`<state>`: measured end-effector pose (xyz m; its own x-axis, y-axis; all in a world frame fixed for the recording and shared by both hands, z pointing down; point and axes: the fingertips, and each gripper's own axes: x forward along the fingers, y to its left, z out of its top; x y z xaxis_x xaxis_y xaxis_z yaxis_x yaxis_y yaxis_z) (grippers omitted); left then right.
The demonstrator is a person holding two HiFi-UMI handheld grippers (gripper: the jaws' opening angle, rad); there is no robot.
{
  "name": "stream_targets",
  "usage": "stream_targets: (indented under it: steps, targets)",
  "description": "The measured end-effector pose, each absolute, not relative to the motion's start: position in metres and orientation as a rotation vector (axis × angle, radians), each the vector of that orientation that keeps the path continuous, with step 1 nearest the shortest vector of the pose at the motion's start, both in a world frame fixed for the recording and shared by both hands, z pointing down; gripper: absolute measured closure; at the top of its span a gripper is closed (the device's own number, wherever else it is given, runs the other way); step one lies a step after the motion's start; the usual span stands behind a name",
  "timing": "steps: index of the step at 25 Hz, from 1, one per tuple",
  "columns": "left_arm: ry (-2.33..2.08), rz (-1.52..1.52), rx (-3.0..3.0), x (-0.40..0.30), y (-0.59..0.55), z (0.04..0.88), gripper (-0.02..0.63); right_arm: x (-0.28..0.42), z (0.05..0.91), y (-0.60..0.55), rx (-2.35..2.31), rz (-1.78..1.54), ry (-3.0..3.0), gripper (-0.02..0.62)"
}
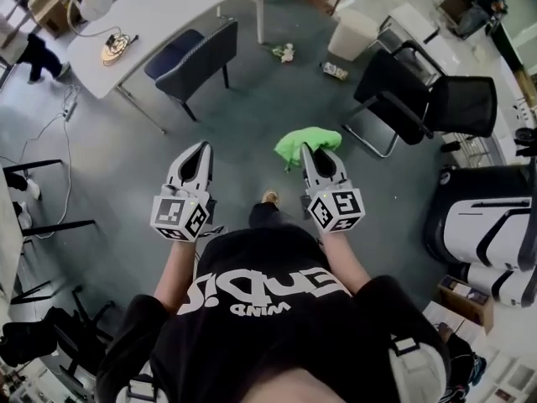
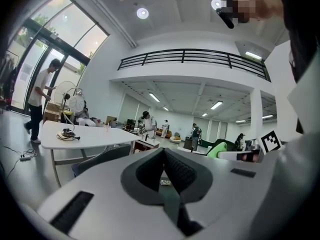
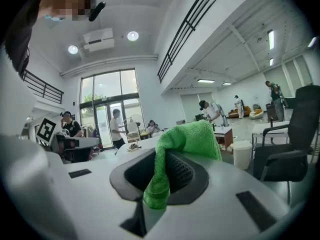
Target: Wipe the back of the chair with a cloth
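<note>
In the head view my right gripper is held out at waist height, shut on a bright green cloth that bunches over its tips. The right gripper view shows that cloth draped from the closed jaws of my right gripper. My left gripper is beside it, shut and holding nothing; in its own view the jaws of my left gripper meet. A black armchair stands ahead to the right, apart from both grippers. A dark chair is at the table, ahead to the left.
A long white table runs across the top left with a lamp and cables on it. A white bin and litter lie beyond. A black-and-white machine stands at my right. Other people are working far off.
</note>
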<state>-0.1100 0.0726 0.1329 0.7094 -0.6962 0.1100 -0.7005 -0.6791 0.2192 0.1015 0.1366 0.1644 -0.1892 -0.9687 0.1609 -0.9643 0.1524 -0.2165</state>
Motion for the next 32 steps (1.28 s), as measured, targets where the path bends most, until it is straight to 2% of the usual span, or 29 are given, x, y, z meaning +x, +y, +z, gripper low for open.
stream_targets:
  steps: [10,23,32]
  targets:
    - [-1.244,0.014,2.628,-0.075,-0.001,0.129,0.607,0.138,0.159,0.050,-1.872,-0.395,2.460,0.548]
    - [-1.163,0.055,2.658,-0.071,-0.089,0.144,0.607,0.135,0.169,-0.035,-1.901,-0.379,2.443,0.548]
    - [-1.148,0.068,2.655,-0.063,-0.150,0.225,0.607,0.137,0.236,-0.116,-1.838,-0.338,2.472,0.548]
